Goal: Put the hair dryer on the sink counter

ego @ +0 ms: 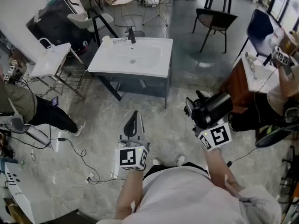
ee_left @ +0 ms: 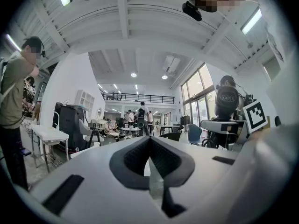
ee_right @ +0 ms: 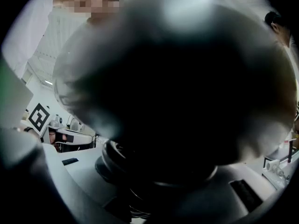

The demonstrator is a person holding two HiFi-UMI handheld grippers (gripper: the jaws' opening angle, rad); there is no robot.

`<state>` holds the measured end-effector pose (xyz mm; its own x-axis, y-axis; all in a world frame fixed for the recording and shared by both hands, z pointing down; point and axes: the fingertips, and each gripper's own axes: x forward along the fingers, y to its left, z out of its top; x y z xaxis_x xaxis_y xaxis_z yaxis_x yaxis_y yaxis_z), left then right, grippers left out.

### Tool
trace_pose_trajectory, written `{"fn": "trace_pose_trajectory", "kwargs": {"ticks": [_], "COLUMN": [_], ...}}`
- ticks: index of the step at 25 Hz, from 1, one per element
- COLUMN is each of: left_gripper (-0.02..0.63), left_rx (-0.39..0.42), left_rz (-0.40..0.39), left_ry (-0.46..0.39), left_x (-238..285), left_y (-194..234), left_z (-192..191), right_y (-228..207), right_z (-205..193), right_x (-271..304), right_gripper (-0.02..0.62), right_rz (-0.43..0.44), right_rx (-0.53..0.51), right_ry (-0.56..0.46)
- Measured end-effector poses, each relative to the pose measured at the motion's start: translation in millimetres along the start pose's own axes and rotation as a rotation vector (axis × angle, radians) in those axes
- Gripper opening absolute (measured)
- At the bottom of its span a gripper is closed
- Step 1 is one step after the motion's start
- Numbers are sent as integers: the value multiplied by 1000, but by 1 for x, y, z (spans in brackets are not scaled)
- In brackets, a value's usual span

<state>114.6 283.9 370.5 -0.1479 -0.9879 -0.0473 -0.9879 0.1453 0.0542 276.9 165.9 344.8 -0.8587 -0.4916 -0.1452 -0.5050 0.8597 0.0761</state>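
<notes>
The black hair dryer (ego: 212,107) is up in the air at the right, barrel lying sideways, and my right gripper (ego: 200,118) is shut on it. In the right gripper view the hair dryer (ee_right: 187,78) fills nearly everything, dark and blurred, sitting between the jaws. The white sink counter (ego: 159,66) with its basin and black tap (ego: 132,34) stands ahead on the floor, some way beyond both grippers. My left gripper (ego: 134,118) is shut with nothing in it and points toward the counter. From the left gripper view, the hair dryer (ee_left: 227,99) shows at the right.
A small white table (ego: 51,59) stands left of the counter, with a person (ego: 28,106) beside it. Cables (ego: 74,148) trail over the marble floor at the left. A black chair (ego: 212,20) is behind the counter. At the right are a wooden cabinet (ego: 243,80) and a seated person (ego: 275,101).
</notes>
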Motion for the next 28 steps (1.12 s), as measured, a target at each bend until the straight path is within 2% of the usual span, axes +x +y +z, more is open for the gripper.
{"fn": "trace_pose_trajectory", "kwargs": {"ticks": [16, 28], "left_gripper": [2, 2], "left_rx": [0, -6], "left_rz": [25, 73], "left_ry": [19, 7], "left_x": [-1, 16], "left_y": [-9, -26], "left_z": [-6, -19], "right_y": [2, -7], "right_z": [-4, -21], "right_x": [0, 0], "right_gripper": [187, 187], "right_rz": [52, 142], "right_rx": [16, 5], "right_ry": [-2, 19]}}
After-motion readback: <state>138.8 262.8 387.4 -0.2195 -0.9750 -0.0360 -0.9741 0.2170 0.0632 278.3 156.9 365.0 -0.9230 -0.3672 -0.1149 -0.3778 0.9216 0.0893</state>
